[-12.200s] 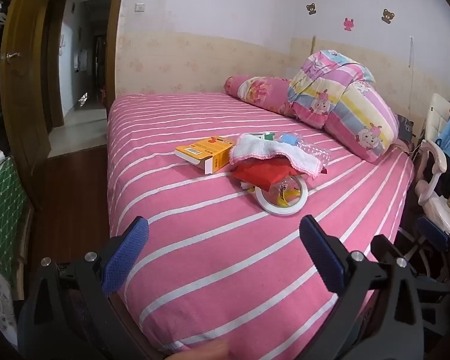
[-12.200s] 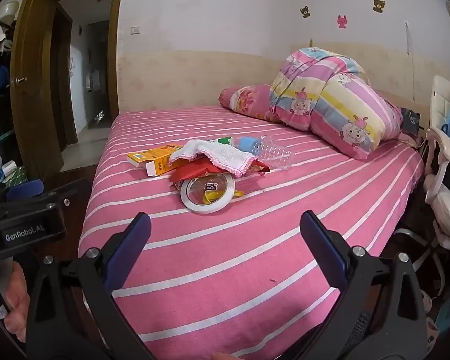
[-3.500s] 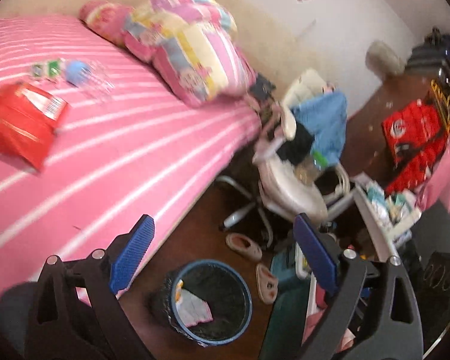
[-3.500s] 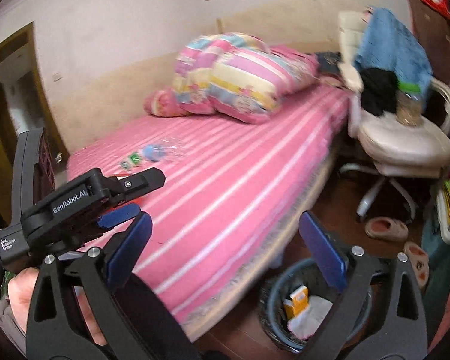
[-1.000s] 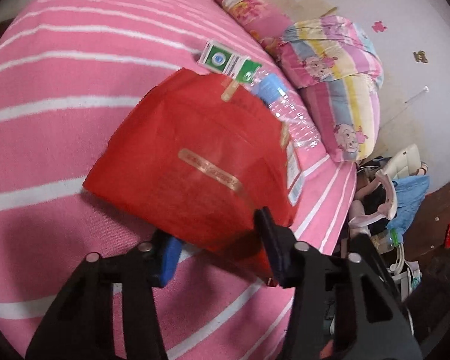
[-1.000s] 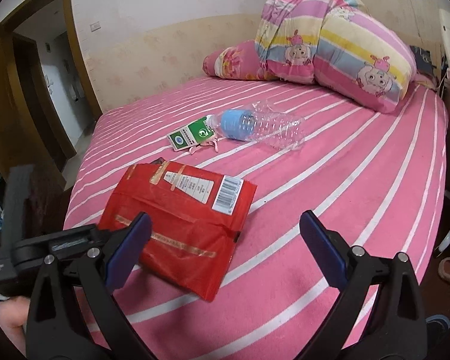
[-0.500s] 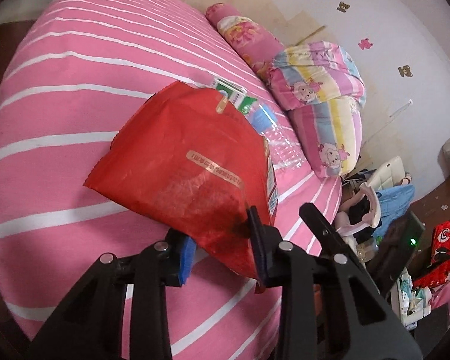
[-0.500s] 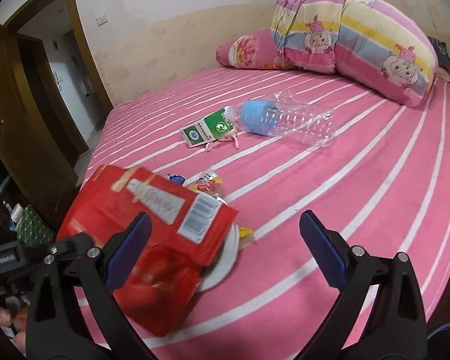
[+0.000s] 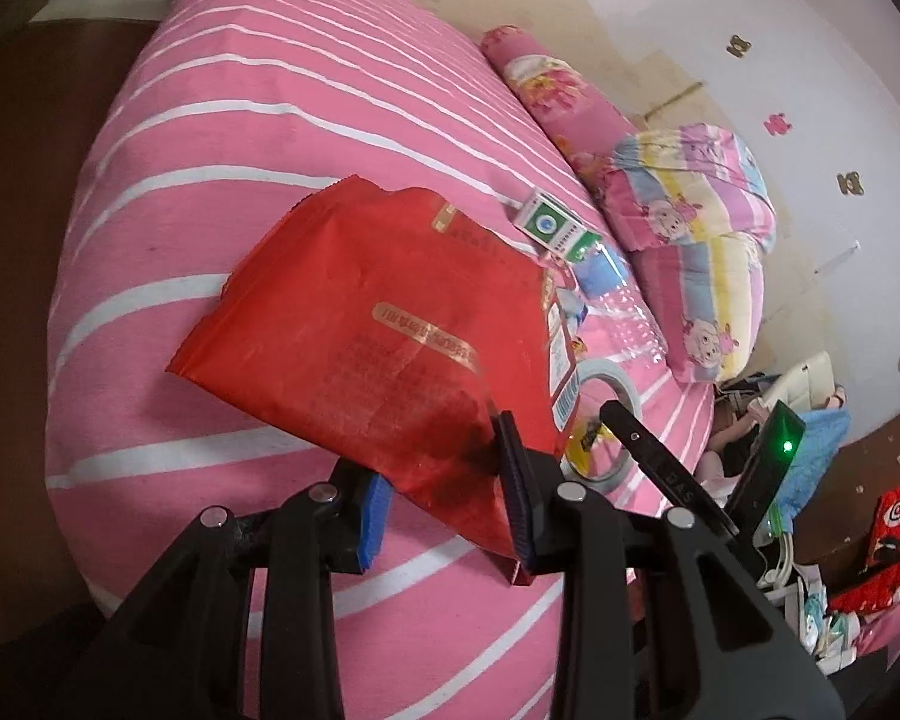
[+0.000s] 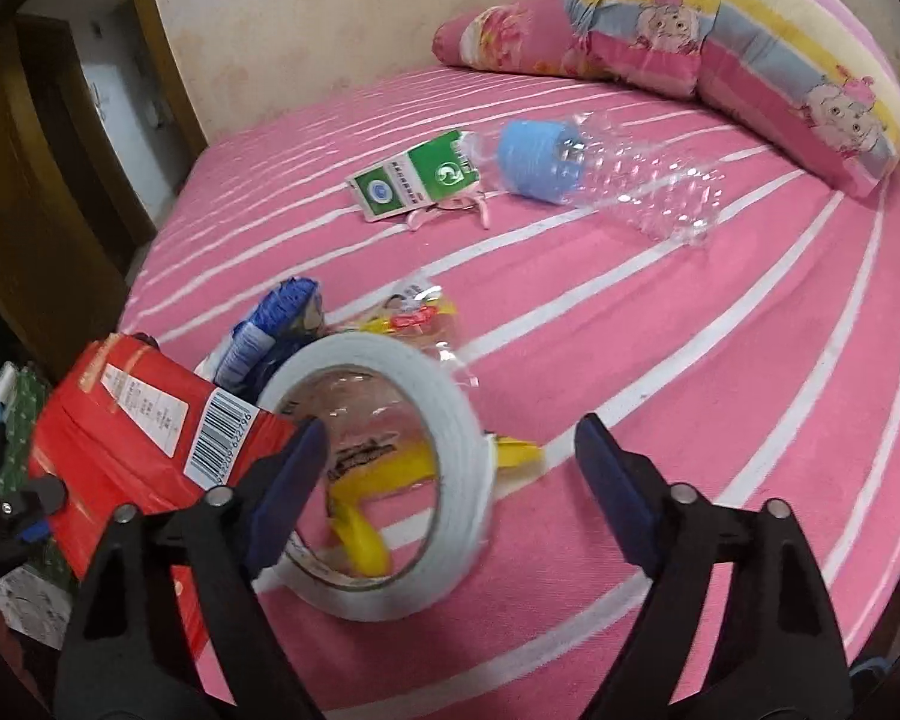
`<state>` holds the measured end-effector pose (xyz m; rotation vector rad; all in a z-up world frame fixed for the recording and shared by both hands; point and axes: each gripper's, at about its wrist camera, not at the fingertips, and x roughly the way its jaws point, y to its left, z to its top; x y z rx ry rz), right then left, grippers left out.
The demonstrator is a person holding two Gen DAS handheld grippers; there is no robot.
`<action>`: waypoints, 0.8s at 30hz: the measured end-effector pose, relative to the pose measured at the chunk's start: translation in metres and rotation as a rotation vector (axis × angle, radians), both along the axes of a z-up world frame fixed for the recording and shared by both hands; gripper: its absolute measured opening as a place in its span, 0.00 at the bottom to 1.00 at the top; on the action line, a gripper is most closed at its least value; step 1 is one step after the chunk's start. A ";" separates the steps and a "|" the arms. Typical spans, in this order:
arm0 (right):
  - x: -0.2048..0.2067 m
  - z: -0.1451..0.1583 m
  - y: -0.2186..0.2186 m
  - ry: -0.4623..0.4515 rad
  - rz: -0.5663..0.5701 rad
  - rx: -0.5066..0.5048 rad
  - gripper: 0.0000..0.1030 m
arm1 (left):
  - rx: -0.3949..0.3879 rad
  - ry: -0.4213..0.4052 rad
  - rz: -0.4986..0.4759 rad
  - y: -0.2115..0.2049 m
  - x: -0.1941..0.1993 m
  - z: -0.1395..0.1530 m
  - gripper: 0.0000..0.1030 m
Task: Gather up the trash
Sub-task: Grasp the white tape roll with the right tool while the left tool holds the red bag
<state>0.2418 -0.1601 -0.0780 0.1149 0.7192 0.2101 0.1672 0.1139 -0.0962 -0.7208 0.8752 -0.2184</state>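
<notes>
A red plastic bag [image 9: 378, 330] hangs above the pink striped bed [image 9: 210, 90], and my left gripper [image 9: 444, 498] is shut on its lower corner. In the right wrist view the bag [image 10: 150, 420] is at the lower left. A white tape roll [image 10: 450, 396] stands tilted on the bed between the jaws of my right gripper [image 10: 450, 438]. Those jaws are closing, and the right pad is still clear of the roll. A yellow wrapper [image 10: 360, 528] lies under the roll. Farther back lie a clear bottle [image 10: 600, 174] and a green-white carton [image 10: 414, 180].
A blue wrapper [image 10: 270, 324] and a small clear snack wrapper [image 10: 414, 312] lie just behind the roll. Pillows and a folded quilt [image 10: 750, 30] fill the head of the bed. A wooden door [image 10: 30, 180] stands at the left, dark floor [image 9: 18, 180] beside the bed.
The left gripper has lifted the red bag off the bed and drawn it aside, uncovering the tape roll and wrappers. The right gripper has come down close to the roll, its jaws narrower.
</notes>
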 end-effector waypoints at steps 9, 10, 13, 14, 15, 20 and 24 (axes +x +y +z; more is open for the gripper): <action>-0.009 -0.004 -0.005 0.047 -0.028 0.035 0.56 | -0.007 -0.004 -0.015 -0.006 -0.001 0.000 0.30; -0.007 -0.006 -0.008 0.069 -0.026 0.051 0.44 | -0.006 -0.004 -0.017 -0.007 -0.001 -0.001 0.30; -0.003 -0.011 -0.016 0.113 -0.029 0.120 0.22 | -0.009 -0.006 -0.021 -0.011 0.001 -0.001 0.30; -0.004 -0.010 -0.018 0.107 -0.032 0.129 0.21 | -0.005 -0.008 -0.022 -0.012 0.000 0.000 0.30; -0.005 -0.009 -0.019 0.099 -0.034 0.129 0.20 | -0.004 -0.011 -0.023 -0.013 0.000 0.000 0.30; -0.022 0.007 -0.019 0.023 -0.050 0.095 0.18 | -0.008 -0.036 -0.030 -0.015 0.000 0.006 0.30; -0.036 0.019 -0.022 -0.035 -0.072 0.074 0.17 | -0.008 -0.062 -0.034 -0.021 -0.004 0.013 0.30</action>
